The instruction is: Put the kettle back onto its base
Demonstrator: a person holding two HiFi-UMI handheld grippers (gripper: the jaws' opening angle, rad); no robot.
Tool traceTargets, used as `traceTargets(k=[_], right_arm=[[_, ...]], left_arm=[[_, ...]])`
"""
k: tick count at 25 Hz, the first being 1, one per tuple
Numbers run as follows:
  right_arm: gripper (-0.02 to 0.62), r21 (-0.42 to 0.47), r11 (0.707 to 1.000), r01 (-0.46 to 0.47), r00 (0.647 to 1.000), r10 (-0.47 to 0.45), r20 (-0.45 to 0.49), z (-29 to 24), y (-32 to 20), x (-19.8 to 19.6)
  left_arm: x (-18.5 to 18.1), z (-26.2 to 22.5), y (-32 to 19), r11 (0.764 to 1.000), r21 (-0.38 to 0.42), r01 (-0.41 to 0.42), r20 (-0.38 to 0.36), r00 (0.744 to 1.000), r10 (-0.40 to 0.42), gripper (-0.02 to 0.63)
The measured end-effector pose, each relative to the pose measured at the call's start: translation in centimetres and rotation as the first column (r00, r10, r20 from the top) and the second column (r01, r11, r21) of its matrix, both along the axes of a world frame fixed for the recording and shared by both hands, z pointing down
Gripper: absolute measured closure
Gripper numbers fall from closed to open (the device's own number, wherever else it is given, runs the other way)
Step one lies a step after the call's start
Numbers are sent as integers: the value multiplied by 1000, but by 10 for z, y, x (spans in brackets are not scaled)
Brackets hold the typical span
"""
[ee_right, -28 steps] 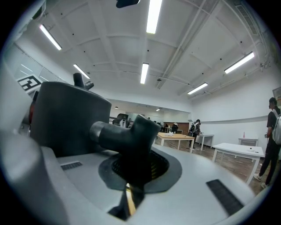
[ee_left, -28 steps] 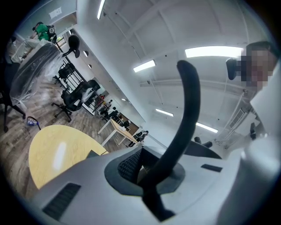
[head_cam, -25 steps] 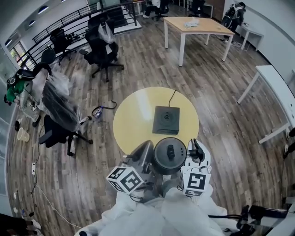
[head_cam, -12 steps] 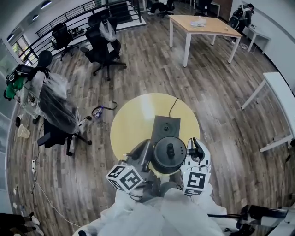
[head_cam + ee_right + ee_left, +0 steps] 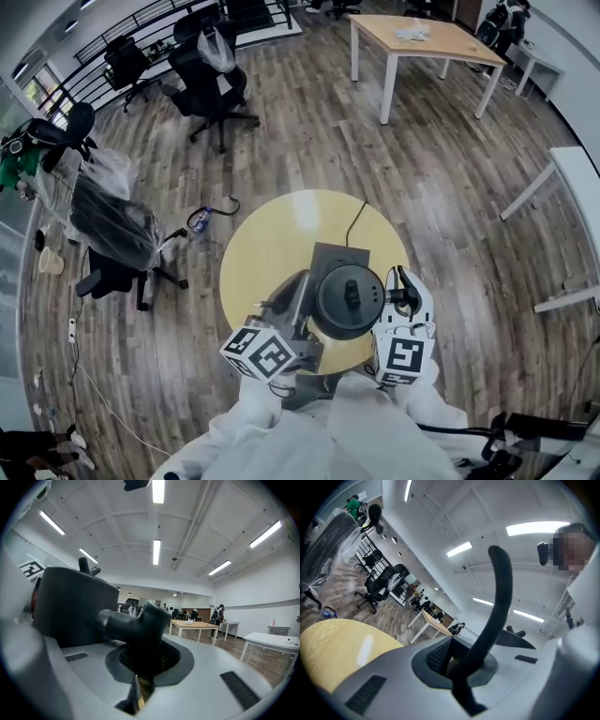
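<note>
A black kettle [image 5: 349,300] with a knobbed lid hangs between my two grippers over the near side of the round yellow table [image 5: 272,244]. It covers the near part of its dark square base [image 5: 336,253], whose cord [image 5: 354,217] runs to the far edge. My left gripper [image 5: 302,286] is shut on a thin black curved part [image 5: 499,602] at the kettle's left side. The right gripper [image 5: 401,292] is shut on the stubby black handle [image 5: 136,620], with the kettle body [image 5: 70,606] to its left. Both grippers point about level.
Black office chairs [image 5: 211,80] stand far left, and a plastic-covered chair [image 5: 112,220] stands left of the table. A bottle [image 5: 199,221] lies on the wooden floor. A wooden desk [image 5: 427,42] is at the back and a white desk [image 5: 572,178] at the right.
Both grippers have carried the kettle forward over the yellow table. It was short of the base before and now overlaps the base's near edge.
</note>
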State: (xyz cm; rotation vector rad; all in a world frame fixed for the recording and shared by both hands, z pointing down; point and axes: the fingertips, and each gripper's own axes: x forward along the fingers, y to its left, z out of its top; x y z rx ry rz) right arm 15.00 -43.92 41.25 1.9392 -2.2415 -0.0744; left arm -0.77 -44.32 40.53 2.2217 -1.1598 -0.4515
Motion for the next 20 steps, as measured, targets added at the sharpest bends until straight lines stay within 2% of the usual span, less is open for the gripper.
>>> traceTargets(k=[4, 10, 14, 20], right_arm=[[561, -3, 1000, 5, 1000, -5, 1, 7, -31, -6], [561, 47, 999, -10, 1000, 11, -22, 25, -73, -9], [561, 59, 997, -43, 999, 44, -25, 51, -91, -4], [561, 15, 997, -70, 997, 70, -43, 108, -108, -2]], left_arm=[[-5, 4, -33, 1000, 4, -6, 18, 1000, 6, 606], [-4, 22, -86, 999, 23, -40, 37, 999, 39, 606], [1, 52, -109, 998, 19, -61, 26, 998, 61, 606], [5, 111, -131, 996, -29, -90, 19, 996, 90, 606]])
